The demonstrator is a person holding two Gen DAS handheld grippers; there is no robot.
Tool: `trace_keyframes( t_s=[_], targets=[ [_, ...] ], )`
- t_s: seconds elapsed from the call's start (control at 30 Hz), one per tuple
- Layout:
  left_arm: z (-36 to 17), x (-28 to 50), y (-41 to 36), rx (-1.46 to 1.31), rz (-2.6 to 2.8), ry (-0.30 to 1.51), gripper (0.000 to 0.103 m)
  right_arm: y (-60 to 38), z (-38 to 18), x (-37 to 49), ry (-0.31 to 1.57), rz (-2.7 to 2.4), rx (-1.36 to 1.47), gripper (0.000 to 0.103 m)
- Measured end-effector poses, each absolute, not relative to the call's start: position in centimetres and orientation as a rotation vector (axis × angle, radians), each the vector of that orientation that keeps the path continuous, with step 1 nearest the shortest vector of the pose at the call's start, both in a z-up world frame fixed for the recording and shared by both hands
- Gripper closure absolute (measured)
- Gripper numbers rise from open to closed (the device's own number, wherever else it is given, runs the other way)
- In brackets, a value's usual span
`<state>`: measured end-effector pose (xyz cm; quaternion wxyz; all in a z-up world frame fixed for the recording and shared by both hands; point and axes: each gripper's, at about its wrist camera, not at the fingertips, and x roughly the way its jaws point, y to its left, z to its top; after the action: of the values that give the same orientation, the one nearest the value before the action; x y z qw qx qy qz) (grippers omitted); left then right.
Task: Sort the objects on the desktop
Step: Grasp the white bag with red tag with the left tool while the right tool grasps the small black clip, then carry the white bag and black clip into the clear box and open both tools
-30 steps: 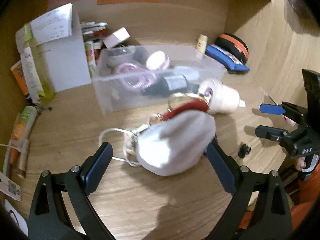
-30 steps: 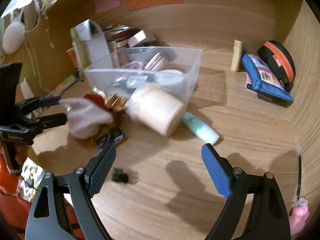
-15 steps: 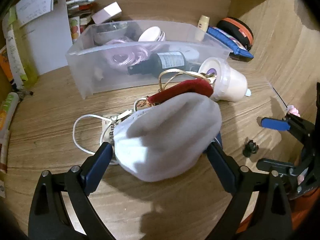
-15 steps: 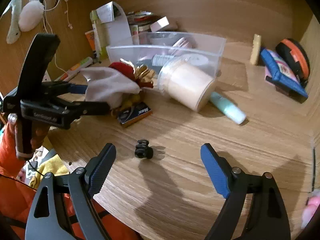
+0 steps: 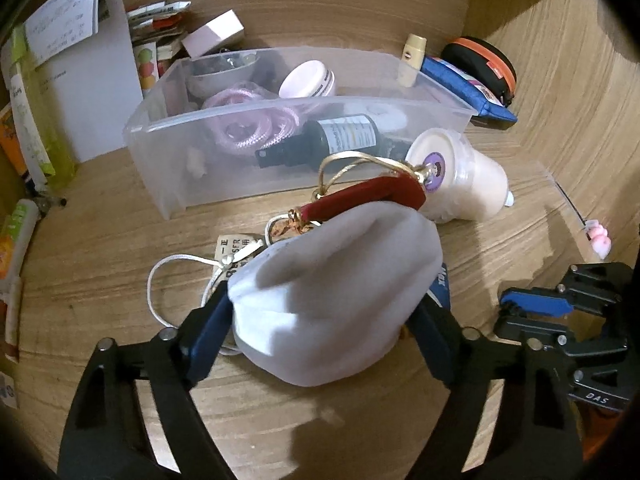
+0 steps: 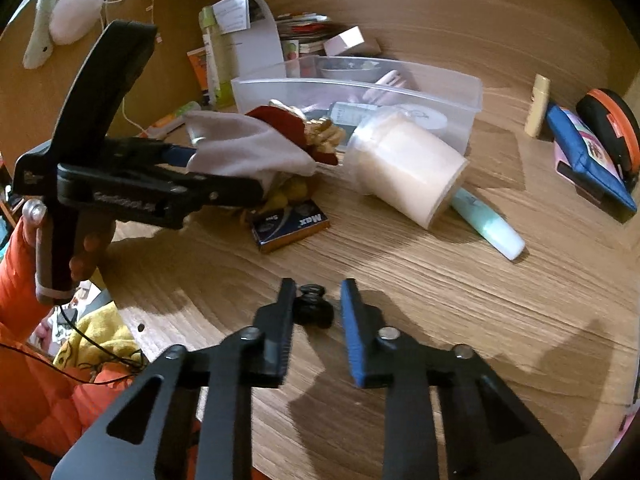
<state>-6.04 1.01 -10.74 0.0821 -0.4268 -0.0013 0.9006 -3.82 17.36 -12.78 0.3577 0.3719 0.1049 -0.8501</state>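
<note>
My left gripper (image 5: 324, 320) is shut on a white cloth pouch (image 5: 336, 296) with a red and gold trim, held above the desk; the pouch also shows in the right wrist view (image 6: 244, 148). My right gripper (image 6: 314, 312) has its jaws narrowed around a small black clip (image 6: 314, 306) lying on the desk; a gap remains on the right side. A clear plastic bin (image 5: 200, 184) with a pink cord (image 5: 248, 128), a dark bottle (image 5: 332, 140) and a white jar (image 5: 306, 84) stands behind the pouch.
A cream cup (image 6: 404, 168) lies on its side by the bin, with a mint tube (image 6: 488, 228) beside it. A Max staple box (image 6: 290, 224) lies under the pouch. A blue pouch (image 6: 588, 164) and orange-black case (image 6: 612, 128) sit at right. Papers and boxes (image 5: 80, 72) stand at left.
My right gripper moved down to the black clip and its jaws closed in around it. My left gripper lifted the pouch slightly nearer the bin.
</note>
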Motion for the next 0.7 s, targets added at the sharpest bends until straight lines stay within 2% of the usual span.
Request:
trace_keyframes(
  t_s=[0.17,0.23,0.33,0.7],
  targets=[
    [-10.5,-6.1,0.6,-1.26,2.689,-0.029,0.035,17.4,-12.5,-3.9,0.249,-2.206,0.953,0.09],
    [-10.3,-6.0,-0.1,-1.253,2.68,-0.071,0.05,17.6,-12.2,-4.1,0.23,-2.21,0.953,0.09],
    [-9.9,-5.8,-1.3,-1.24,2.664,-0.137,0.06,18.0,-11.5,-4.5,0.192,-2.218,0.946,0.09],
    [-8.8,-4.1,-3.4,-1.179,2.682,-0.234,0.066,18.2,-9.4,-5.4,0.116,-2.236,0.905,0.09]
  ],
)
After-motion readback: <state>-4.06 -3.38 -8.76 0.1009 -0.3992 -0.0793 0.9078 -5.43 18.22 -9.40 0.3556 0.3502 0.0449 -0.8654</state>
